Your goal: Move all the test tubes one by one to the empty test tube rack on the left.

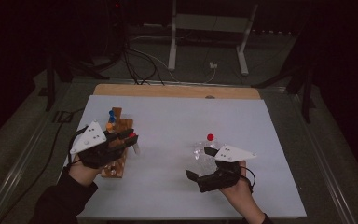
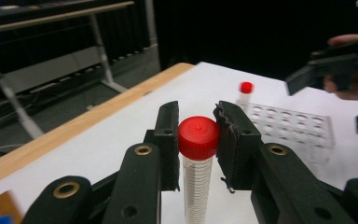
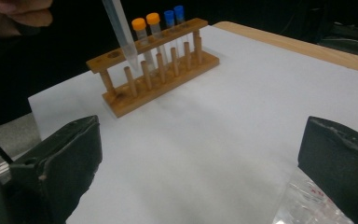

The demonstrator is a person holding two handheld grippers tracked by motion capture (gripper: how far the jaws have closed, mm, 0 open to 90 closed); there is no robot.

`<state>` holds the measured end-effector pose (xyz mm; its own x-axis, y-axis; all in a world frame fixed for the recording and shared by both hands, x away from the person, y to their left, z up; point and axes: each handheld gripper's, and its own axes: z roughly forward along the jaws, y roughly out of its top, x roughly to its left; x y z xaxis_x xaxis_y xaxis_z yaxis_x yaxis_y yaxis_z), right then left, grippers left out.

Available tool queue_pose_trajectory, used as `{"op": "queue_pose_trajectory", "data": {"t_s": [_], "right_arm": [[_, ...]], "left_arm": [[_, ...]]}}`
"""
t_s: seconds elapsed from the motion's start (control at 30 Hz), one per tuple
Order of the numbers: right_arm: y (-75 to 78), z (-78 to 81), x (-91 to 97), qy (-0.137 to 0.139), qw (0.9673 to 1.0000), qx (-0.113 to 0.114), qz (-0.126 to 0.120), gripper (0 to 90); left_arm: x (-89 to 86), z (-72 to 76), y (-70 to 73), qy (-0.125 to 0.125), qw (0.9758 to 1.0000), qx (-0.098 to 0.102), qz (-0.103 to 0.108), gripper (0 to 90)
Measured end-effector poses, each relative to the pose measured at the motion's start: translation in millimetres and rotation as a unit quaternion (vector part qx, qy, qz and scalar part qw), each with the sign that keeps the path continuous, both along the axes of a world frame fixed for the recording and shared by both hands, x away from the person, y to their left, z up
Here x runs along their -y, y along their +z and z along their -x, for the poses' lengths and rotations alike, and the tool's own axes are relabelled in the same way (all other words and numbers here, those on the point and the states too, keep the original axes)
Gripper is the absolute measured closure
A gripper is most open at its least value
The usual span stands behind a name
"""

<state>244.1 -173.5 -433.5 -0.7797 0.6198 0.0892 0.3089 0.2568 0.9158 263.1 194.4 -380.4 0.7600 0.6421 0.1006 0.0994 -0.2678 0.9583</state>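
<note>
No readable text anywhere: the tube (image 2: 198, 186) in the left gripper view has fine graduation lines (no legible numbers), and the clear rack (image 3: 307, 205) at the edge of the right gripper view carries faint red marks too blurred to make out.

A white table top (image 1: 177, 126) fills the middle, with a strip of bare wood (image 1: 177, 90) along its far edge. On the floor beyond it stands a white metal frame (image 1: 209, 28) with two slanted legs, black cables (image 1: 135, 60) lie to its left, and a white cable with a plug (image 1: 213, 66) lies between its feet
</note>
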Motion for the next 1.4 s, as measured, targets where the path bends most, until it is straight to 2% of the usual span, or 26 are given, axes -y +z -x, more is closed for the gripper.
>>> {"op": "queue_pose_trajectory", "data": {"t_s": [0.13,0.27,0.4,0.57,0.87,1.07,1.2,1.27,1.33,1.4], "right_arm": [[0.0,0.1,1.5,0.002,1.0,-0.001,0.0,0.0],[0.6,1.0,3.1,0.0,1.0,0.002,-0.003,0.0],[1.0,2.1,3.4,0.002,1.0,0.006,0.0,0.0],[0.3,2.3,2.8,0.002,1.0,0.005,0.005,0.0],[0.2,3.0,1.5,0.005,0.9999,0.006,0.008,0.0],[0.4,3.4,2.0,0.005,0.9999,0.006,0.008,0.0],[0.0,3.3,2.5,0.005,0.9999,0.006,0.009,0.0],[-0.1,3.3,3.0,0.005,0.9999,0.007,0.009,0.0],[-0.2,3.5,3.5,0.005,0.9999,0.006,0.009,0.0],[-0.2,3.6,3.8,0.005,0.9999,0.006,0.009,0.0]], "left_arm": [[-9.4,-0.1,1.0,0.018,0.9998,0.005,0.006,72.1],[-16.7,0.4,2.9,0.04,0.9991,0.013,0.0,72.1],[-26.9,0.9,5.4,0.067,0.9975,0.022,-0.005,72.1],[-37.6,1.7,4.9,0.087,0.9956,0.033,-0.009,72.1],[-52.6,-2.2,-1.8,0.121,0.9922,0.026,-0.015,72.1],[-55.1,-8.3,-13.2,0.145,0.9885,0.021,-0.038,72.1],[-57.3,-11.3,-22.0,0.147,0.9885,0.008,-0.035,72.1],[-58.1,-12.3,-26.2,0.149,0.9879,0.003,-0.041,72.1],[-60.4,-13.4,-29.7,0.147,0.9886,-0.009,-0.031,72.1],[-60.5,-13.7,-33.4,0.151,0.9879,-0.012,-0.036,72.1]]}}
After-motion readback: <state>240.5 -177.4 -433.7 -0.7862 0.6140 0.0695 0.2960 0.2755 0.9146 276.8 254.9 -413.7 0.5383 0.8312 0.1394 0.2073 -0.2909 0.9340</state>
